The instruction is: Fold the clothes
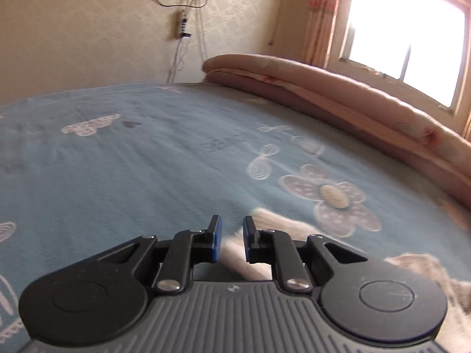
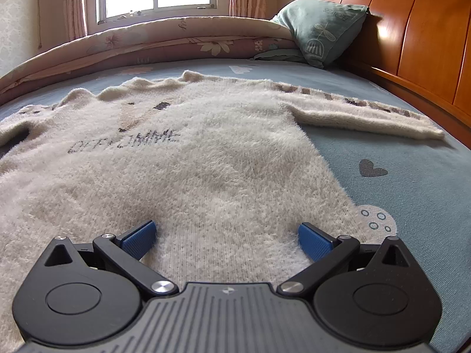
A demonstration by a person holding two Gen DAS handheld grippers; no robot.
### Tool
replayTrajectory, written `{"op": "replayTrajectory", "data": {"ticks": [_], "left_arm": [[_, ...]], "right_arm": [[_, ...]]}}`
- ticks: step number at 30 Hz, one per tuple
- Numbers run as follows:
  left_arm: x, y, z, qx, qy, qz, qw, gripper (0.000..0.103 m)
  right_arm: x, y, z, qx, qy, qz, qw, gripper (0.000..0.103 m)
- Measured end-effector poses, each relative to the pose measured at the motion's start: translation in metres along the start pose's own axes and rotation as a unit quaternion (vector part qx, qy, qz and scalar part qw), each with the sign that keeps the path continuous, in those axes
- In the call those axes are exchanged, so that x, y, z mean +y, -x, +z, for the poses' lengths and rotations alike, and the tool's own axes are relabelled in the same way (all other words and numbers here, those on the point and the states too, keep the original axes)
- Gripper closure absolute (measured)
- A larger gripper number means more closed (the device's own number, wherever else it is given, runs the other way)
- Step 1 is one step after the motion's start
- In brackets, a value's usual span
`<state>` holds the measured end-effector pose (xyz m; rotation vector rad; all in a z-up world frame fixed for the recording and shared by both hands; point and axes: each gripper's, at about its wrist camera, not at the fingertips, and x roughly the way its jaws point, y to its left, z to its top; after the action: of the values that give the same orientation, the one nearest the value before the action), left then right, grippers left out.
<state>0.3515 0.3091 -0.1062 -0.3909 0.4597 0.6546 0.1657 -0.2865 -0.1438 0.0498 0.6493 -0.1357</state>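
here the left gripper [image 1: 232, 242] pinches the sweater [image 2: 182, 170] sleeve — right gripper [image 2: 226, 239] spread wide over its hem.

Showing fuzzy, long-napped cream knit on the sweater [image 2: 212, 158], lying over the matt blue printed cotton of the bed sheet [image 2: 412, 176]. Gleaming in glossy lacquered wood along the headboard [image 2: 418, 29]. Looking matt black plastic on the right tool [image 2: 226, 236], with textured blue rubbery pads [image 2: 138, 239] and shiny metal pivots.
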Motion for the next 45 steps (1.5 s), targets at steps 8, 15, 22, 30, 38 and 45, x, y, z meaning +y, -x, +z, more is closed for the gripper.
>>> {"op": "replayTrajectory", "data": {"ticks": [8,15,22,30,38,45], "left_arm": [[-0.051,0.037,-0.013,0.060,-0.070,-0.102,0.9906,0.066],[-0.107,0.117,-0.056,0.023,-0.135,-0.210,0.9681,0.023],[-0.118,0.138,-0.085,-0.027,-0.225,-0.202,0.9528,0.012],[-0.071,0.102,-0.080,0.006,-0.196,-0.195,0.9610,0.012],[-0.007,0.056,-0.042,0.042,-0.121,-0.112,0.9855,0.008],[0.040,0.027,-0.027,0.070,-0.002,-0.083,0.9941,0.007]], "right_arm": [[0.002,0.000,0.000,0.000,0.002,-0.004,1.000,0.000],[0.005,0.002,0.003,0.009,0.011,-0.012,1.000,0.000],[0.038,0.029,0.062,0.003,0.083,0.021,0.996,0.001],[0.131,0.028,0.157,-0.065,0.183,0.079,0.978,0.014],[0.282,-0.048,0.203,-0.003,0.268,0.141,0.953,0.038],[0.410,-0.107,0.218,0.053,0.308,0.179,0.933,0.038]]}}
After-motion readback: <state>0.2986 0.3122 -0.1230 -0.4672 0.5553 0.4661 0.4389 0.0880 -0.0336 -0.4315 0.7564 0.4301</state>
